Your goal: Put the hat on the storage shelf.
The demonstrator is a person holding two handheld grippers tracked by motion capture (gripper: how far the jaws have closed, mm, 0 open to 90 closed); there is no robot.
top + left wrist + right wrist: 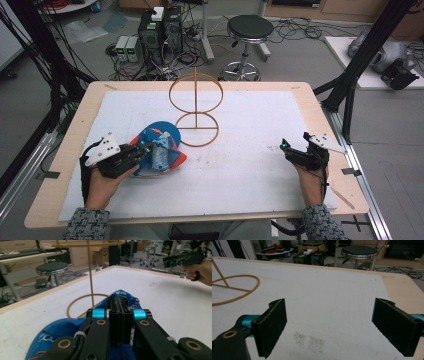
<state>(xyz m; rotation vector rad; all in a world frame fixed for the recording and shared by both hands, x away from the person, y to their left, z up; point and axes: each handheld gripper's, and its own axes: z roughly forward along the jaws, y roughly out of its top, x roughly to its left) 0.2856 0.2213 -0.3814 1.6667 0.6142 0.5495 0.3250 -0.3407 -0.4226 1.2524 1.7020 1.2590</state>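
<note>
A blue fabric piece [165, 150] with white print and an orange edge lies crumpled on the white mat at the left. My left gripper [146, 149] is shut on its edge. In the left gripper view the jaws [119, 300] press together with blue fabric [60, 327] bunched under and ahead of them. A gold wire stand [196, 129] with a flat ring base and an upright ring stands just beyond the fabric. My right gripper [285, 147] rests low at the right of the mat, open, and its jaws [329, 305] are wide apart over bare mat.
The white mat [250, 120] covers most of the wooden table [90, 100]. Black frame posts [350, 85] rise at the table's right and left sides. On the floor beyond the far edge are a stool [248, 30], computer boxes [160, 30] and cables.
</note>
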